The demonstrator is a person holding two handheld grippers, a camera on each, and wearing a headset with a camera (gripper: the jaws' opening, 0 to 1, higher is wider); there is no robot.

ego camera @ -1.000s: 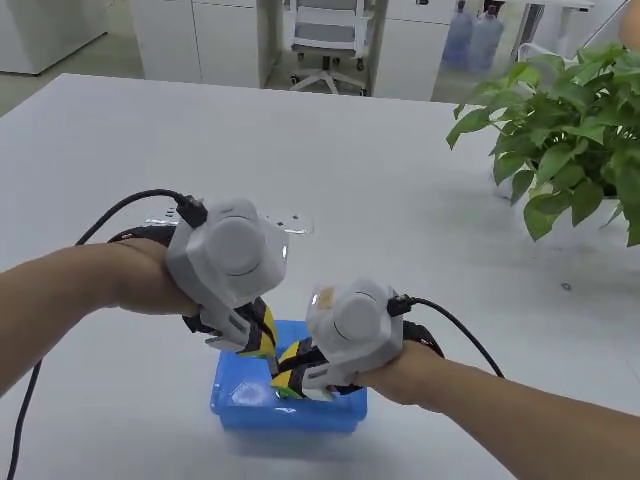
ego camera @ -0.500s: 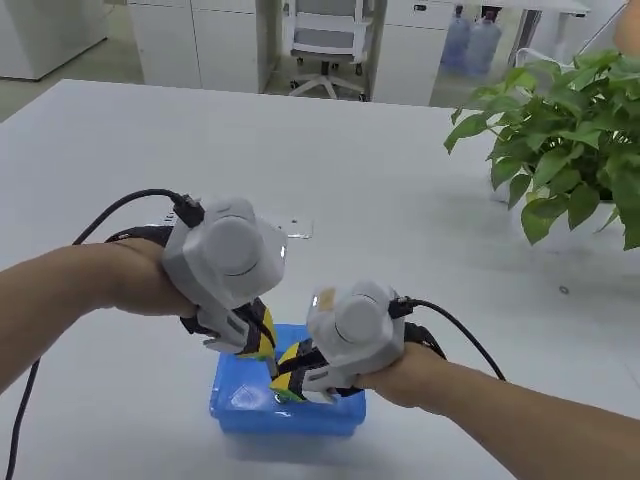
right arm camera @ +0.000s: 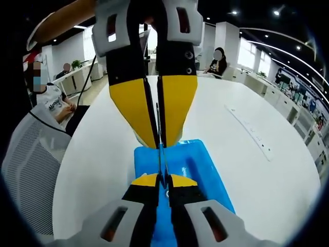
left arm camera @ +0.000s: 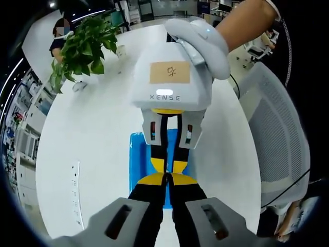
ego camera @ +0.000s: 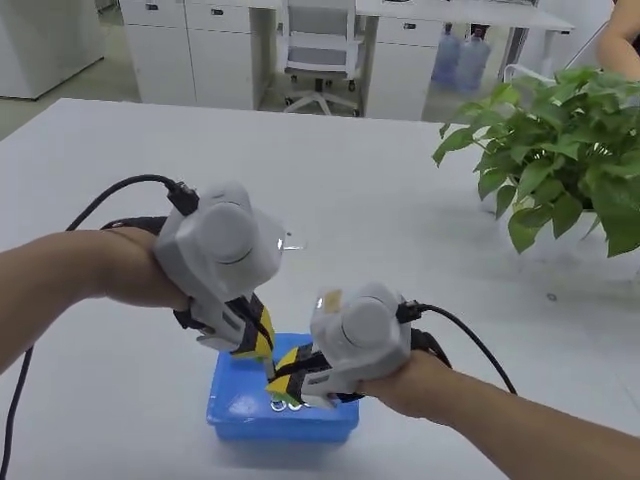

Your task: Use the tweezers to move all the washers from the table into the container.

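Left gripper (ego camera: pixel 258 345): at 7 o'clock in the head view, above the far edge of the container. Its yellow-tipped jaws are pressed together on the tweezers.
Right gripper (ego camera: pixel 285 380): at 6 o'clock in the head view, nose to nose with the left one. Its jaws are closed too, and its tips seem to pinch the narrow end of the same tweezers.
Tweezers (right arm camera: pixel 160 154): two thin dark blades. In the right gripper view they run from between the left gripper's jaws at 12 o'clock down to the right gripper's tips.
Container (ego camera: pixel 235 415): a shallow blue tray on the table (ego camera: pixel 420 230), directly under both grippers.
Washers: small pale ring-like marks lie inside the tray near its front wall. They are probably washers but too small to be sure. None can be picked out on the table.
Strip (right arm camera: pixel 252 131): a long pale strip lies on the table at 3 o'clock in the right gripper view, well apart from the tray.
Plant (ego camera: pixel 560 150): sits at 2 o'clock in the head view, away from the work.
Handling: the tweezers are likely stiff, light, springy and slick. They should be gripped across both blades at mid-length, so that a squeeze closes the tips. A washer is likely flat, tiny and slippery, and is best nipped at its rim.
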